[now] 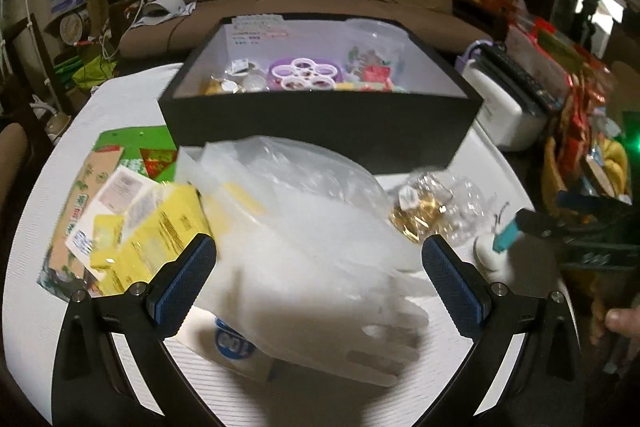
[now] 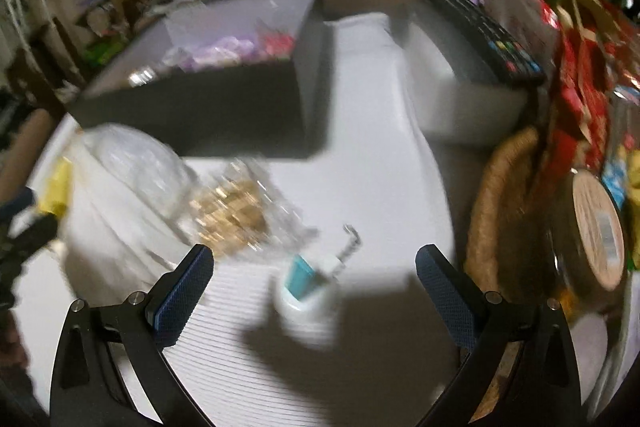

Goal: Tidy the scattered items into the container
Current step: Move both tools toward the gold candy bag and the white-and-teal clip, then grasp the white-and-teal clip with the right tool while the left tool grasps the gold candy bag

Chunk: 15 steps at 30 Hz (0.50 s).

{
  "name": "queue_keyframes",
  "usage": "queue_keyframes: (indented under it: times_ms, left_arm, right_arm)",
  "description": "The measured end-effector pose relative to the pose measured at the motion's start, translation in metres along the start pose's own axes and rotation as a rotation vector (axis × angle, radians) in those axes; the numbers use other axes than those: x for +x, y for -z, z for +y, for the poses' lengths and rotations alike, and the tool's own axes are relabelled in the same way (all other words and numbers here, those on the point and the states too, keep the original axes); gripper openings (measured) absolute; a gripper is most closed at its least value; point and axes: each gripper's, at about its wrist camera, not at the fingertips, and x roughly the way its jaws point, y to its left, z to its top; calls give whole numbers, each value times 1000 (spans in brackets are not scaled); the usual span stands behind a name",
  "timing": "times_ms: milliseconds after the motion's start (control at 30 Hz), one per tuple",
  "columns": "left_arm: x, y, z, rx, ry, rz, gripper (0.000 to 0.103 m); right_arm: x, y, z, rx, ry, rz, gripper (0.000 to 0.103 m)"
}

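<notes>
A black box [image 1: 320,123] with a white inside stands at the table's middle and holds several small items; it also shows in the right wrist view [image 2: 224,107]. My left gripper [image 1: 320,263] is open over a clear plastic bag of gloves [image 1: 312,227]. Yellow packets [image 1: 156,231] lie left of the bag. A clear bag of gold pieces [image 1: 424,207] lies to its right and shows in the right wrist view [image 2: 232,215]. My right gripper [image 2: 314,271] is open just above a small white bottle with a teal tag [image 2: 308,287], and shows in the left view [image 1: 532,223].
The table has a white cover [image 2: 368,131]. A white appliance with a black remote on top [image 1: 508,95] stands right of the box. Red and gold packaging [image 2: 580,75] and a woven basket [image 2: 492,211] crowd the right edge. Green cards [image 1: 132,155] lie at the left.
</notes>
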Motion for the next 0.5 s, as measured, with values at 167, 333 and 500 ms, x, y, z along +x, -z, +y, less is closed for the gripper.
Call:
queue_keyframes:
  times_ms: [167, 333, 500]
  left_arm:
    - [6, 9, 0, 8, 10, 21, 103]
    - [8, 7, -6, 48, -2, 9, 103]
    - [7, 3, -7, 31, 23, -9, 103]
  right_arm:
    - [18, 14, 6, -1, 42, -12, 95]
    - [25, 16, 12, -29, 141, -24, 86]
    - [31, 24, 24, -84, 123, -2, 43]
